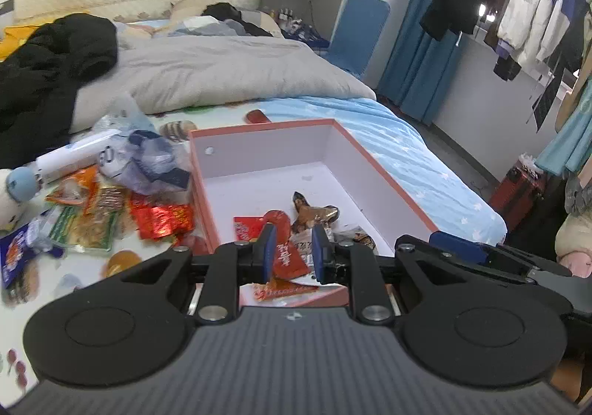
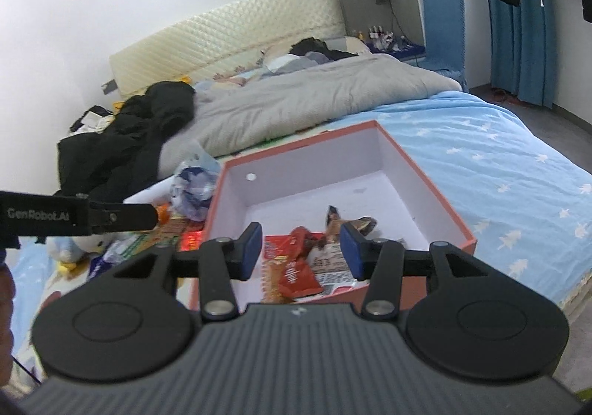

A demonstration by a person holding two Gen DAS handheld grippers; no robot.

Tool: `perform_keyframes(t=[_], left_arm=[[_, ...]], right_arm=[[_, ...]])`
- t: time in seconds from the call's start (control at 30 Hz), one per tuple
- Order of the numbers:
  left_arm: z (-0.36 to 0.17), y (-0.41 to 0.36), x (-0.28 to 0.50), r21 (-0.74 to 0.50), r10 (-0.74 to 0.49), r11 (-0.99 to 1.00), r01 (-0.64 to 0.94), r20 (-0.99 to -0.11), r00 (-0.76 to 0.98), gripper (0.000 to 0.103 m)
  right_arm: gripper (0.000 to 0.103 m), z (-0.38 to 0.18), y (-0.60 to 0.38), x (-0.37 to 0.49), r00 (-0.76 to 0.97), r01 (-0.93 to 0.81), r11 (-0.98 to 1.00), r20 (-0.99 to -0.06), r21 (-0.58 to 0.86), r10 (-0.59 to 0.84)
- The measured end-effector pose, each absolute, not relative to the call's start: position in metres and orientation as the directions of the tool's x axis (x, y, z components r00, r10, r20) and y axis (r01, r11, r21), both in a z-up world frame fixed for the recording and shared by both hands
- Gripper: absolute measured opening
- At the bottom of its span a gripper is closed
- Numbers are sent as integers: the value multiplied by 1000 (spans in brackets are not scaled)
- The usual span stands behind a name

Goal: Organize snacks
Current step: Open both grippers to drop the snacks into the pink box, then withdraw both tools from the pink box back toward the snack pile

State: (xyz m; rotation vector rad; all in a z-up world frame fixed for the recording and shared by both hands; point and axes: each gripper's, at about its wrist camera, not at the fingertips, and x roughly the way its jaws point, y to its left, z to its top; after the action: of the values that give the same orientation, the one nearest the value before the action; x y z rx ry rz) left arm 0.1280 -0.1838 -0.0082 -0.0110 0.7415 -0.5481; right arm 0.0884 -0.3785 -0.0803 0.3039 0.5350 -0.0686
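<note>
From the left wrist view, the left tongs stand narrowly parted with nothing between the blue pads; they hang above the near end of the pink-rimmed box, which sits on the bed. Inside the box lie a few snacks: a red sachet, a brown foil-wrapped sweet with twisted ends, and an orange strip packet at the near wall. The loose pile of snack packets still to be sorted lies on the bed just left of the box, beside a crumpled plastic bag and a white tube. These packets look light, thin and crinkly; the foil will likely be slippery and yield under the pads, so a pinch on a sealed flat edge or a corner should hold better than a squeeze across the puffed middle, which could crush what is inside. From the right wrist view, the right tongs stand wider apart, also empty, over the same near end of the box; the red sachet and the foil sweet show between and beyond the pads without touching them. The left tongs' arm reaches in from the left edge over the pile. The sweet's twisted end would be its easiest handle.
</note>
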Motion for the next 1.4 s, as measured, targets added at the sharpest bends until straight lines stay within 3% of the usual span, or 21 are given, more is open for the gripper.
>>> perform_keyframes(t=[0.87, 1.33, 1.4], left_arm=[[-27, -75, 6, -193, -357, 931, 309, -643, 678, 22], [-58, -42, 17, -221, -321, 947, 232, -675, 665, 22], [-63, -38, 23, -226, -317, 948, 223, -676, 665, 27]], right_arm=[[50, -83, -290, 5, 848, -27, 970, -508, 243, 151], [50, -105, -246, 13, 811, -119, 974, -546, 194, 208], [50, -106, -243, 19, 812, -121, 973, -545, 196, 211]])
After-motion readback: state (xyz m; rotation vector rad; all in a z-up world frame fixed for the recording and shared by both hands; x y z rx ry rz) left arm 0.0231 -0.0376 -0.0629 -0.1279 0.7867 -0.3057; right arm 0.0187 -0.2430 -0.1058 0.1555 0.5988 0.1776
